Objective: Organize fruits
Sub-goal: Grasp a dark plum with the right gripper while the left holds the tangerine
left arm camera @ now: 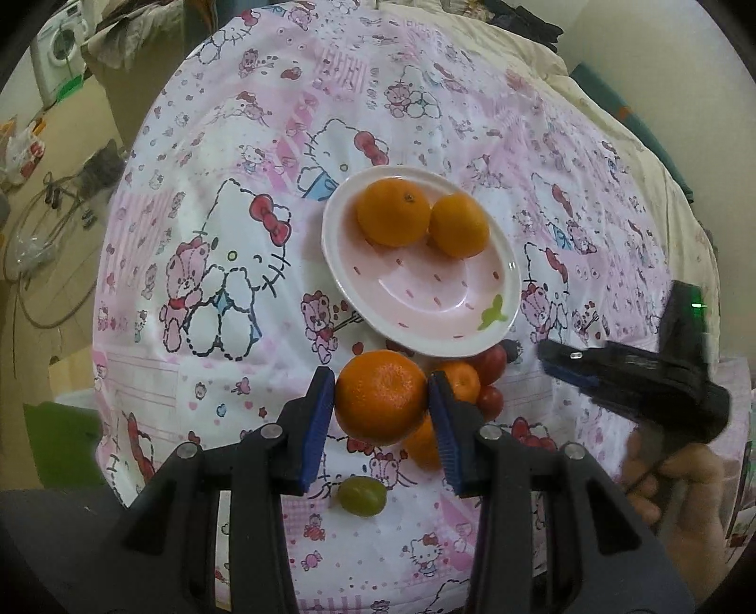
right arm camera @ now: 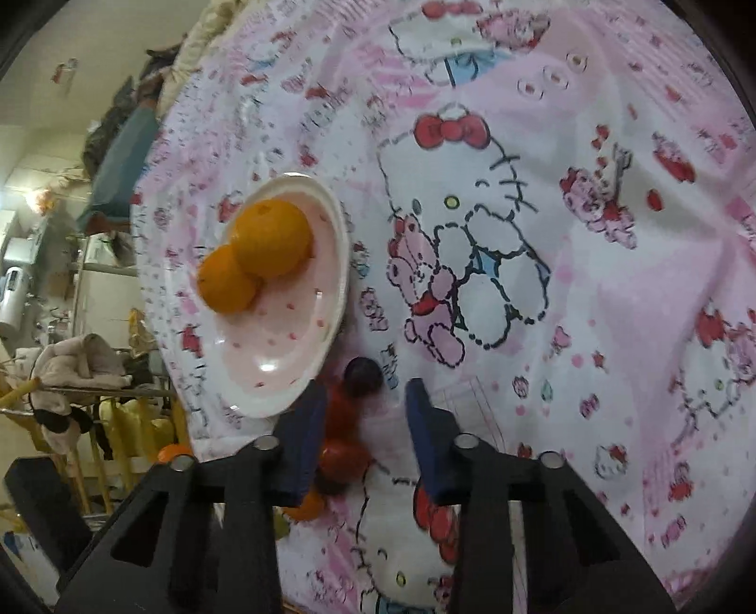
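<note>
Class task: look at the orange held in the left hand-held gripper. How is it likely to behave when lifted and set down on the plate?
The orange looks round and firm, so the left hand-held gripper probably holds it without squashing it. Its pitted skin likely resists slipping on the ribbed pads. Once released on the shallow plate it may roll toward the two oranges there.

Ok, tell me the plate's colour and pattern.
The plate has a white rim, a pale pink centre with small red dashes, and a green leaf mark near one edge. Clearest in the left wrist view.

A lived-in home is indicated: a washing machine (left arm camera: 59, 45) at upper left, a cartoon-print cloth (left arm camera: 198, 141) spread centrally.
</note>
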{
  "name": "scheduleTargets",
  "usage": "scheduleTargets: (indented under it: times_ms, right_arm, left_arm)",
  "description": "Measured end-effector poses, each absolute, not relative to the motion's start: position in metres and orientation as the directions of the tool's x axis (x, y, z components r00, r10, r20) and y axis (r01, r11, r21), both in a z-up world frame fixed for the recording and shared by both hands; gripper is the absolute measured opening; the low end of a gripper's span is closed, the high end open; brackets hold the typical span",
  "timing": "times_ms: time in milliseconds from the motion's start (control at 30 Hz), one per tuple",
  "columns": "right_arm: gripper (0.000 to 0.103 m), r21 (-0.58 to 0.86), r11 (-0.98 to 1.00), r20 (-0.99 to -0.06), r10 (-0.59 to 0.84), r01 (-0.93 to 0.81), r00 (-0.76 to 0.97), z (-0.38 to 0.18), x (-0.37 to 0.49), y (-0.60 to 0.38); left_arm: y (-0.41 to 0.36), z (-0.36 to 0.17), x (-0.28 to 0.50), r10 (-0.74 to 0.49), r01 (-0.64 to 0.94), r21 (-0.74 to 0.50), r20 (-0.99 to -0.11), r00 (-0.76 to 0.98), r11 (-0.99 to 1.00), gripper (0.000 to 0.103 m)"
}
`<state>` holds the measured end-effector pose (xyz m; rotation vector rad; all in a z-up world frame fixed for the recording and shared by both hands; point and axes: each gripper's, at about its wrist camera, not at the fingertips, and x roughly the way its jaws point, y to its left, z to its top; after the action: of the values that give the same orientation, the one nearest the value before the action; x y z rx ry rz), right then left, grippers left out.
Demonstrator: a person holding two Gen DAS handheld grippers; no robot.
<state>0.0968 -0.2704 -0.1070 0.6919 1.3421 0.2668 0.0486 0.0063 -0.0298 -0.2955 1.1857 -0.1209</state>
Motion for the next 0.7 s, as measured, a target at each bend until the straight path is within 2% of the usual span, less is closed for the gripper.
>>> scheduleTargets:
  times_ms: [267, 333, 400, 700]
  right_arm:
    - [0.029, 0.589, 0.765, -0.808, 0.555, 0.261, 0.196, -0.135, 0.112, -0.252]
    - [0.023, 0.589, 0.761, -0.808, 0.555, 0.272, 0.197, -0.138, 0.115, -0.250]
    - [0.023, 0.588, 0.759, -0.809, 0.555, 0.281, 0.193, -0.143, 0.116, -0.250]
    - [0.022, 0.596, 0.763, -0.802, 0.551, 0.251, 0.229, -0.134, 0.112, -0.255]
  left_arm:
    - [0.004, -0.029, 0.051, -0.253, -0.060, -0.294, -0.895, 0.368, 0.954, 0.036]
    - [0.004, -0.030, 0.052, -0.258, -0.063, -0.299, -0.896, 0.362, 0.952, 0.036]
    - [0.004, -0.031, 0.053, -0.264, -0.062, -0.304, -0.896, 0.357, 0.951, 0.036]
    - [0.004, -0.031, 0.057, -0.253, -0.066, -0.295, -0.898, 0.360, 0.953, 0.036]
